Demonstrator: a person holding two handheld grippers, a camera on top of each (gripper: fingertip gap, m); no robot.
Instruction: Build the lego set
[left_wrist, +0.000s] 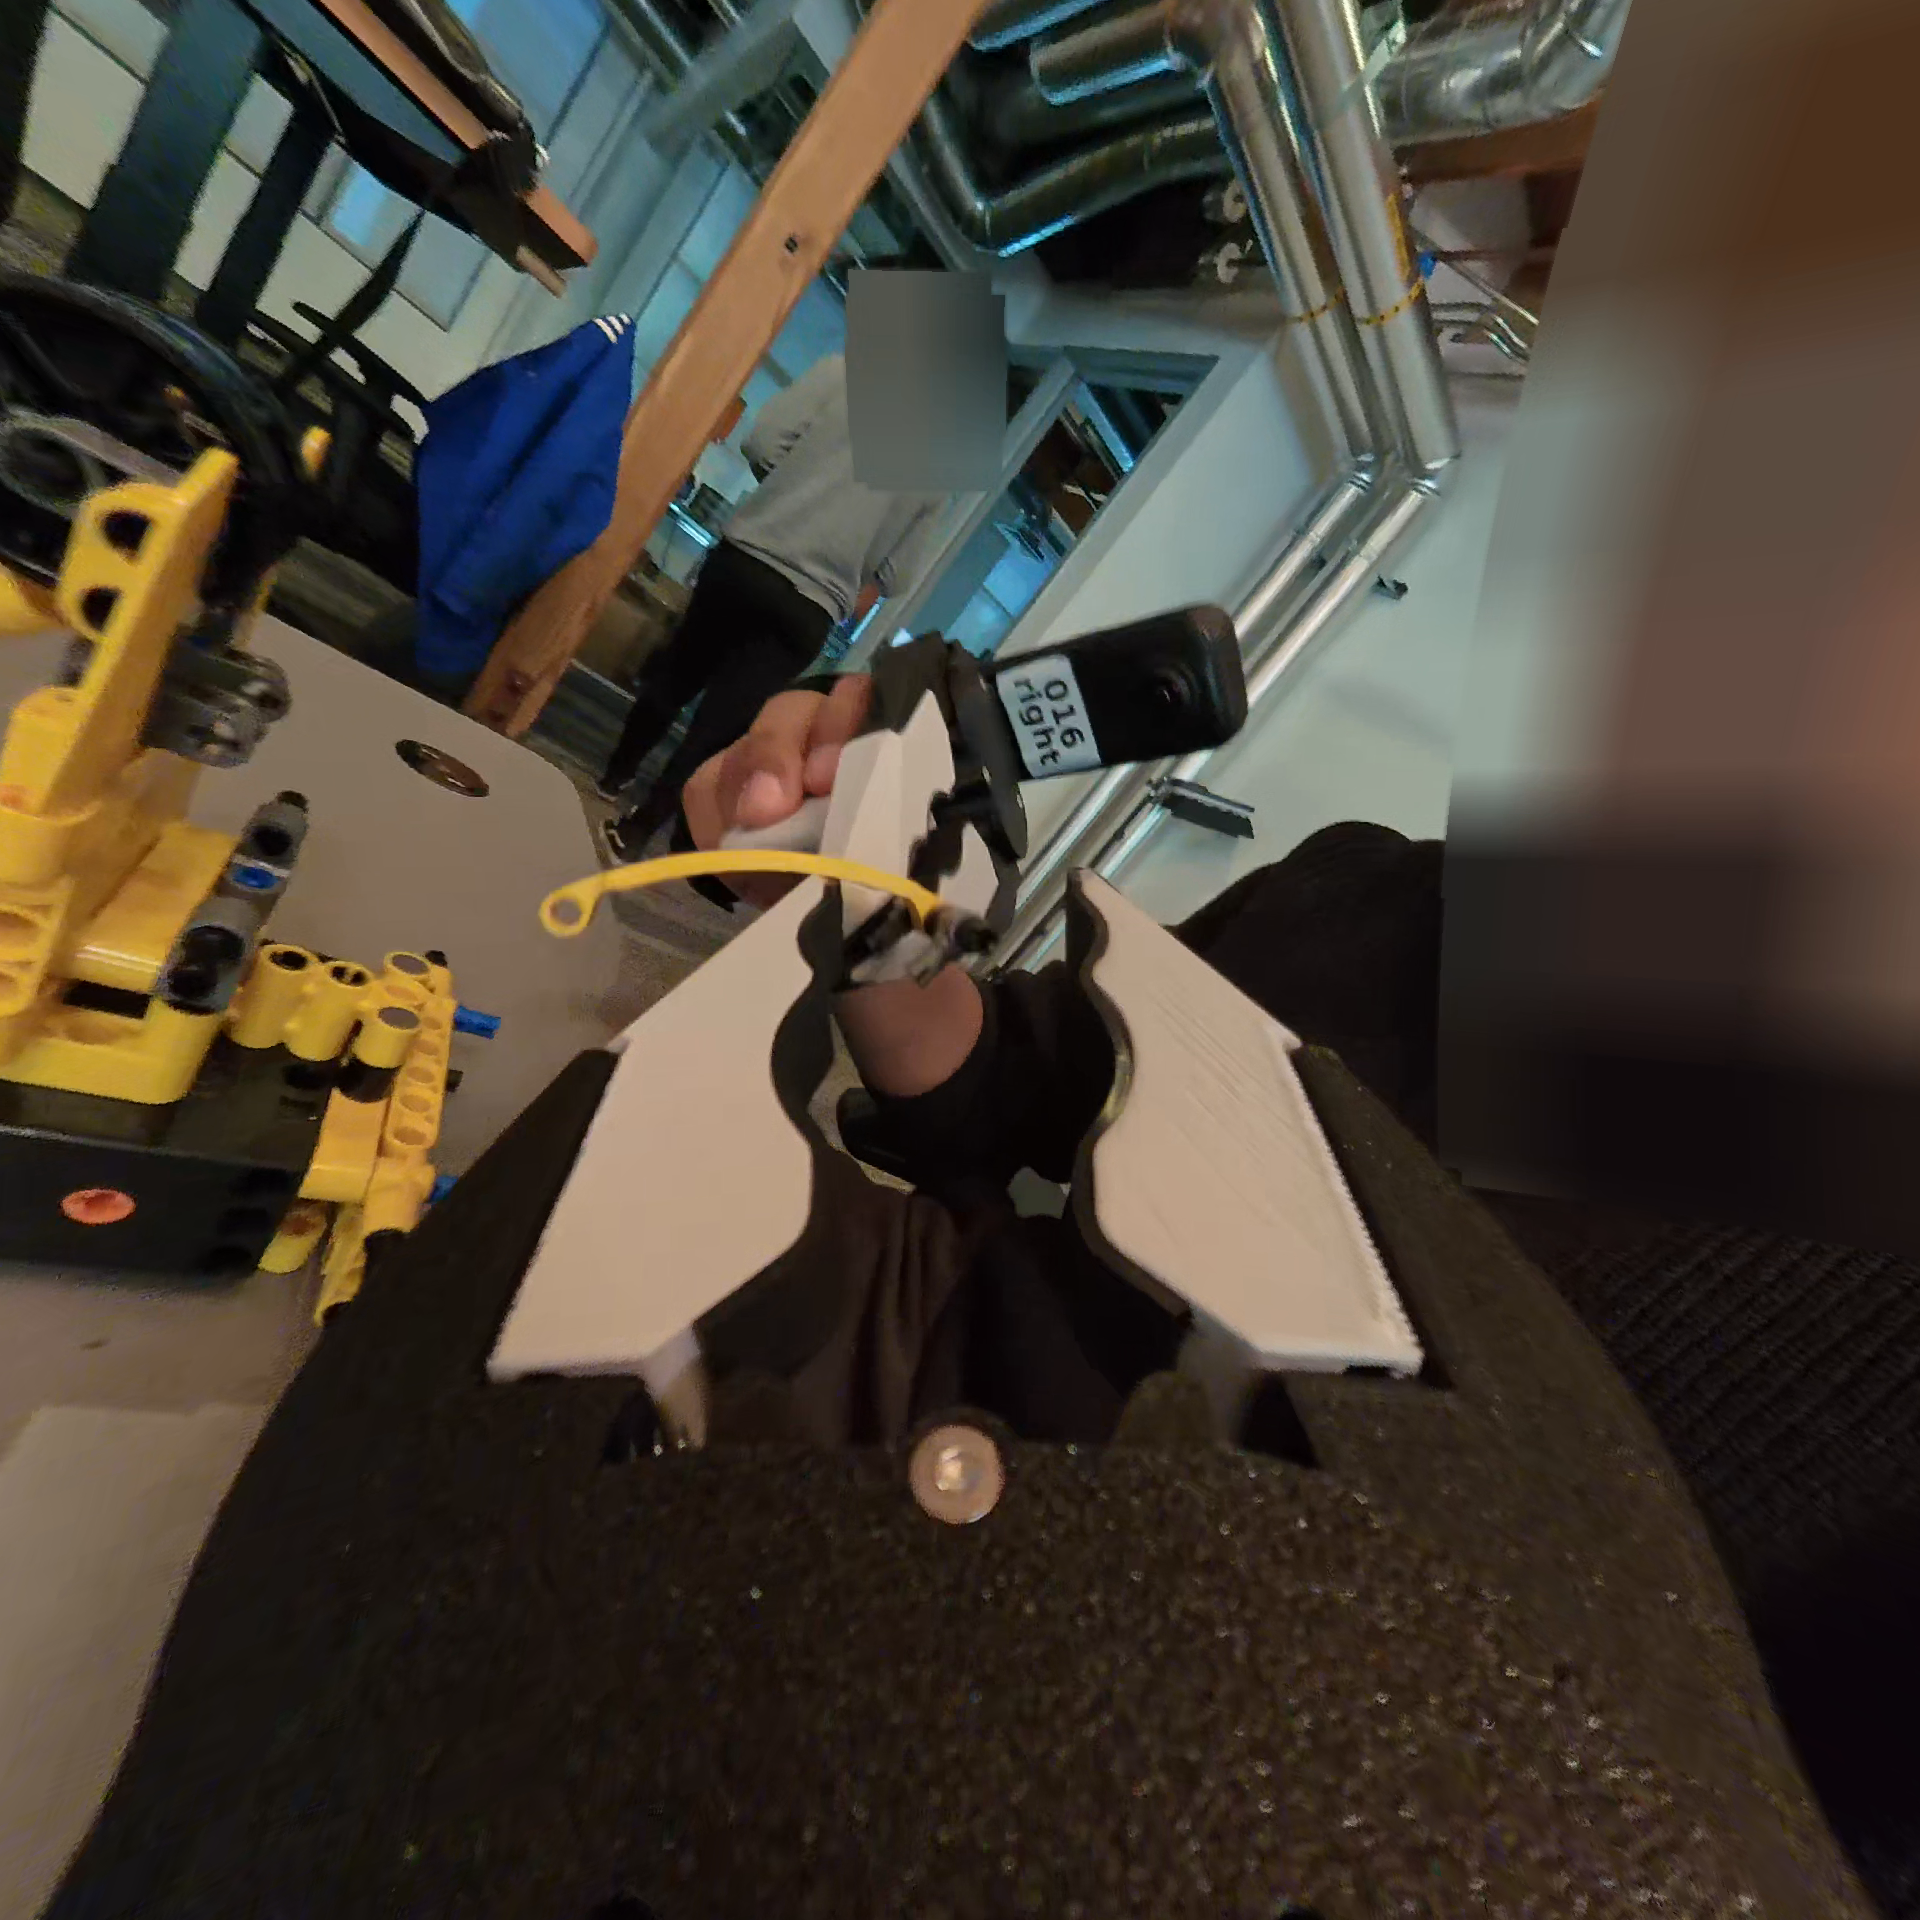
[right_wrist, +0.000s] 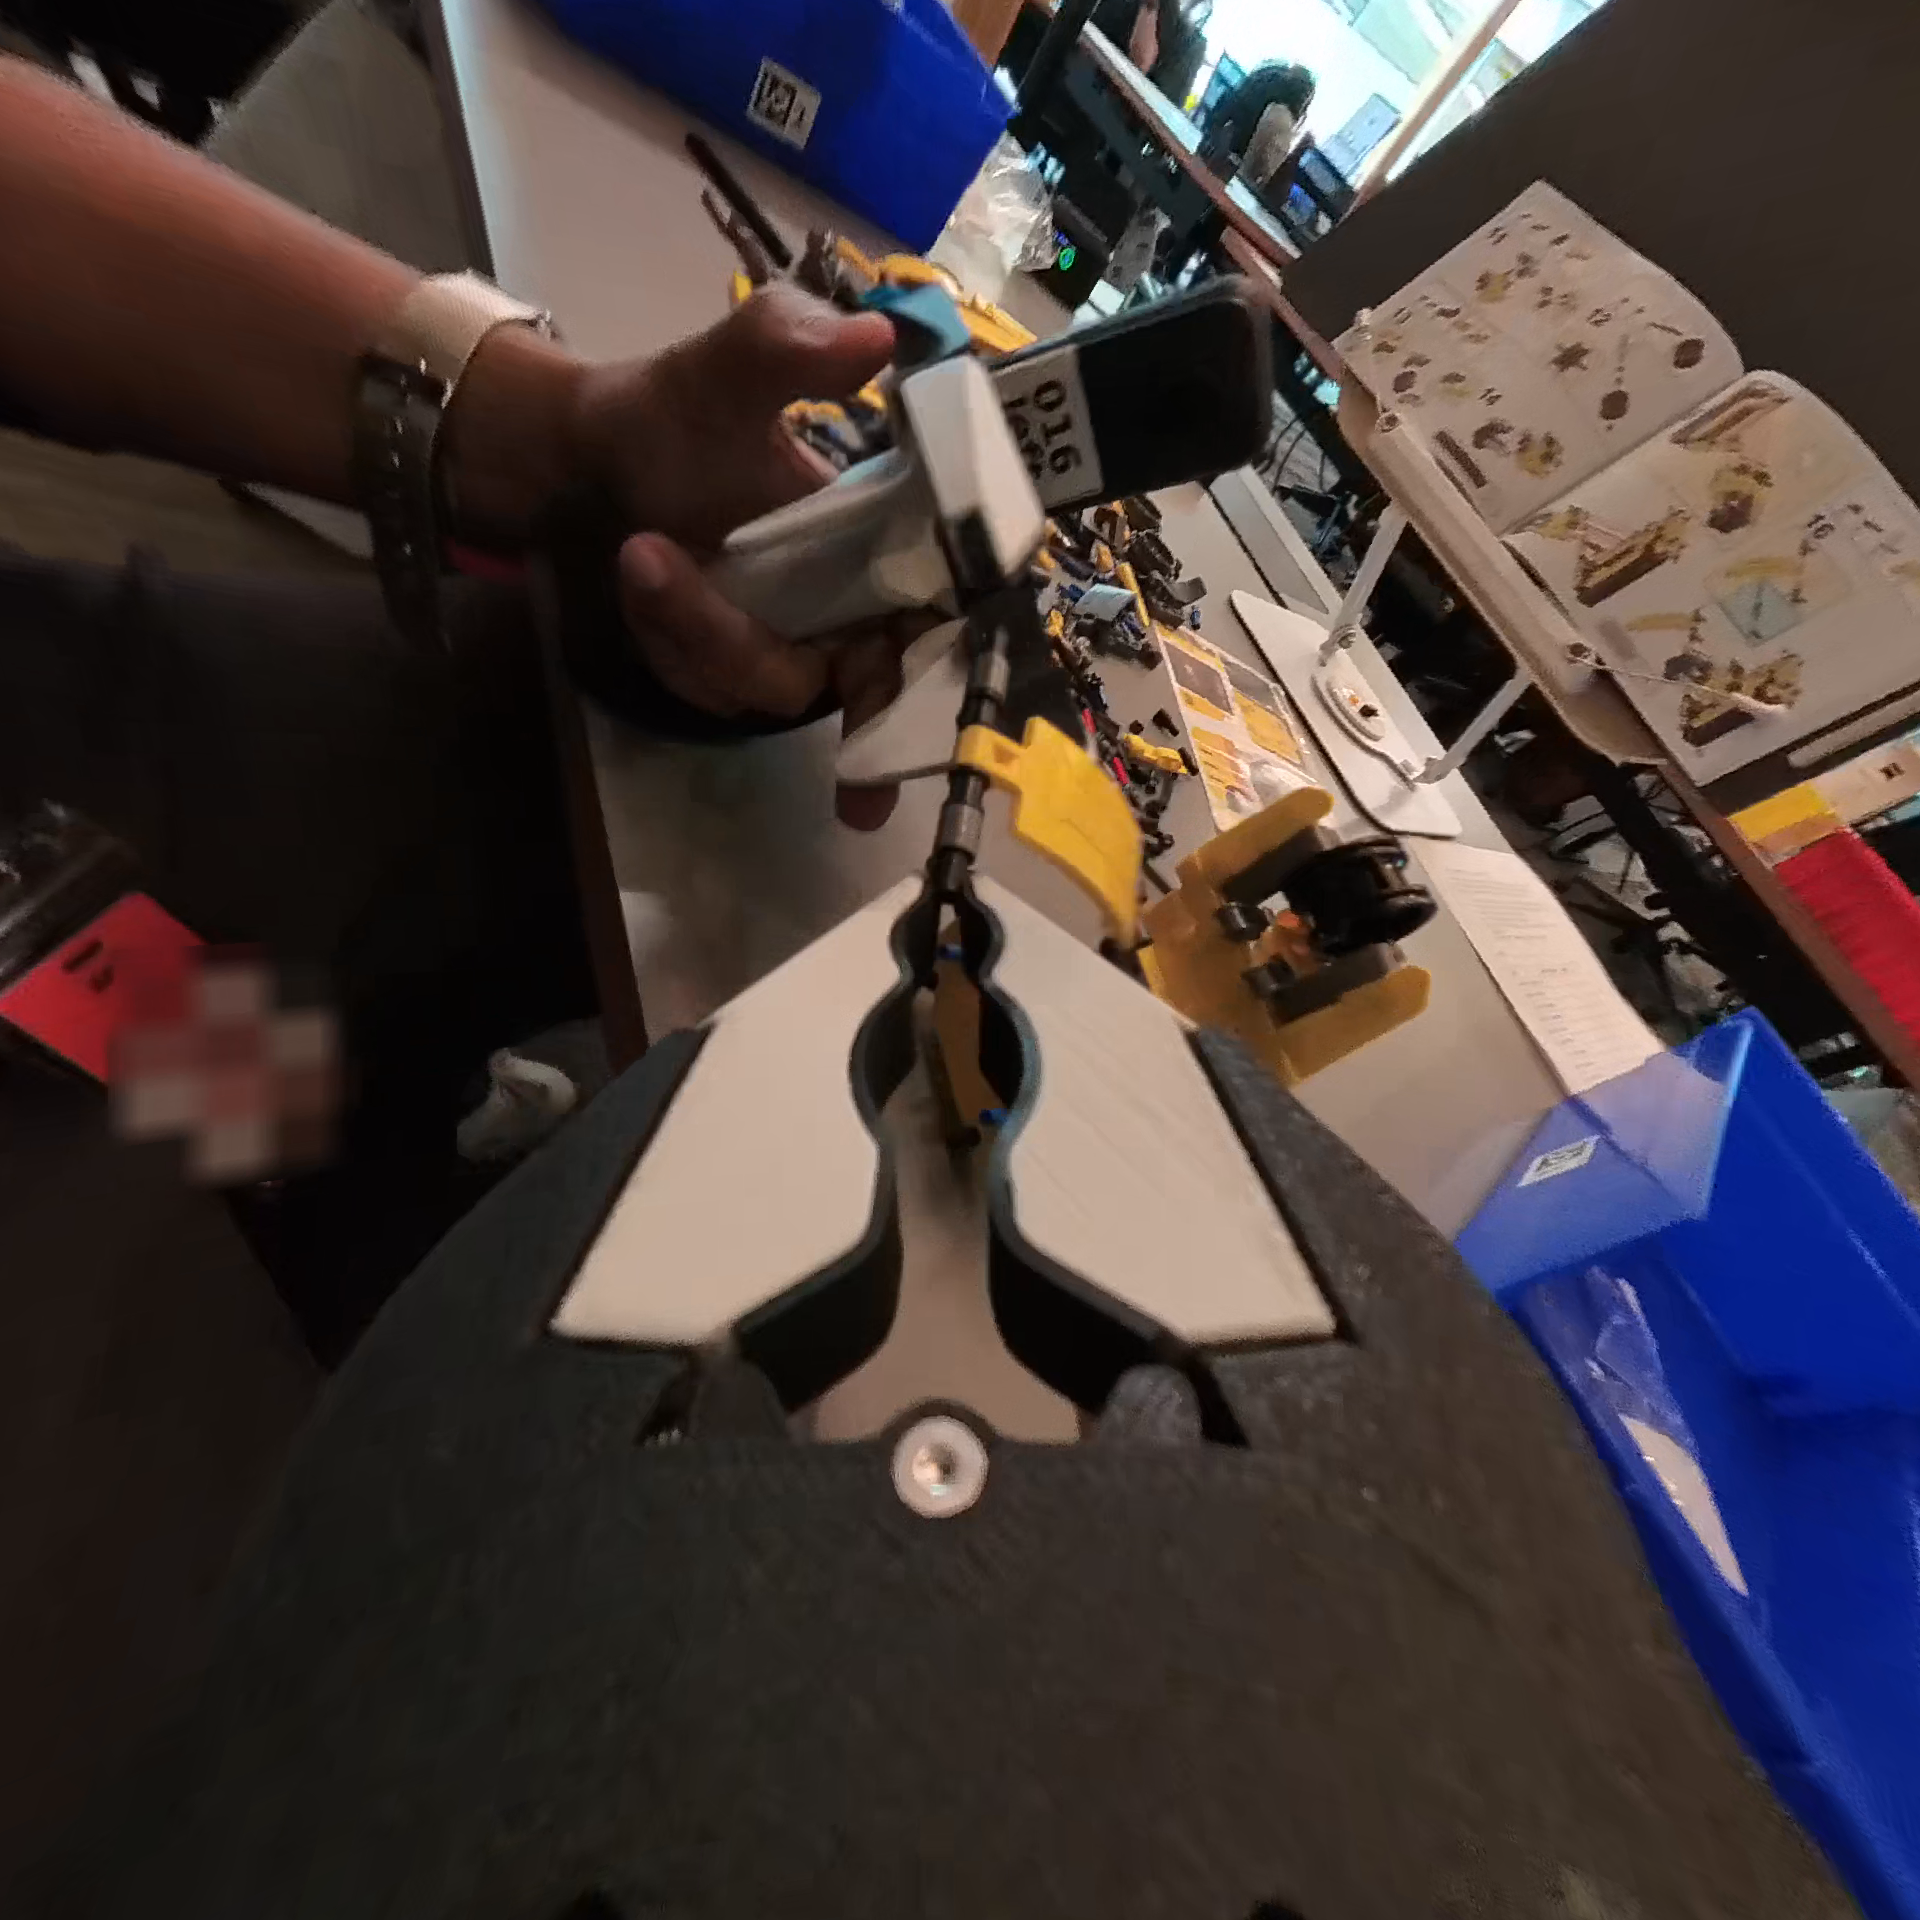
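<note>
Right gripper (right_wrist: 951, 914) fingers clenched on black axle assembly (right_wrist: 971, 769) with yellow panel (right_wrist: 1060, 821) — steadied above table (right_wrist: 727, 831); left gripper (left_wrist: 940, 925) fingers parted, facing it near curved yellow piece (left_wrist: 727, 868).

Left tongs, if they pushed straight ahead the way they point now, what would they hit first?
Most likely the right tongs, which sit just past the open left tongs with a small black-and-yellow piece and thin yellow curved strip at their tips; depth is uncertain.
</note>
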